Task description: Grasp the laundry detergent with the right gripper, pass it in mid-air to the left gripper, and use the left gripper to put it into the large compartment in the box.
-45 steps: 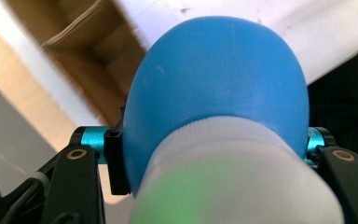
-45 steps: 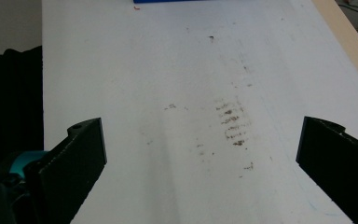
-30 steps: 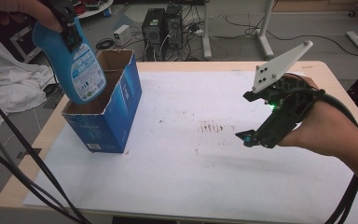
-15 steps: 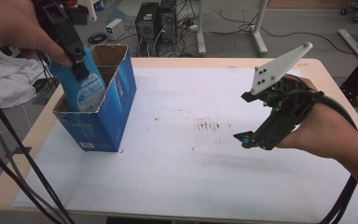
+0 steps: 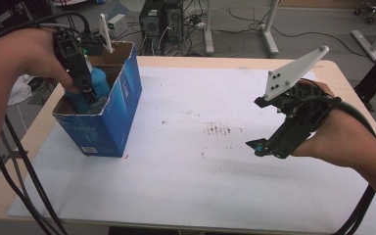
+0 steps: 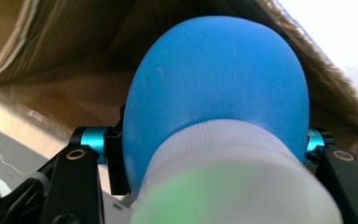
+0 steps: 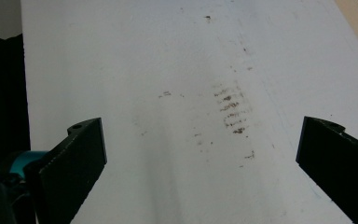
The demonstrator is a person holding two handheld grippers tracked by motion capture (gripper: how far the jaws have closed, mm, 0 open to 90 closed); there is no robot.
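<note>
A blue plastic bottle point(image 5: 94, 88) with a white cap point(image 6: 235, 179) sits partly down inside an open blue cardboard box point(image 5: 112, 120) at the table's left. My left gripper point(image 5: 83, 83) is shut on the bottle's neck, its jaws pressing either side of the blue body point(image 6: 214, 88), with the brown box walls around it. At the right of the table my right gripper point(image 5: 262, 147) hovers open over the white sheet point(image 7: 168, 70), nothing between its jaws point(image 7: 200, 154).
The white sheet point(image 5: 200, 176) covering the wooden table carries a patch of brown smudges point(image 5: 220, 129) near its middle. Computer cases, cables and table legs stand on the floor beyond the far edge. Black cables hang off the left side.
My left gripper has gone down with the bottle, from above the box to inside it. The right gripper has stayed where it was.
</note>
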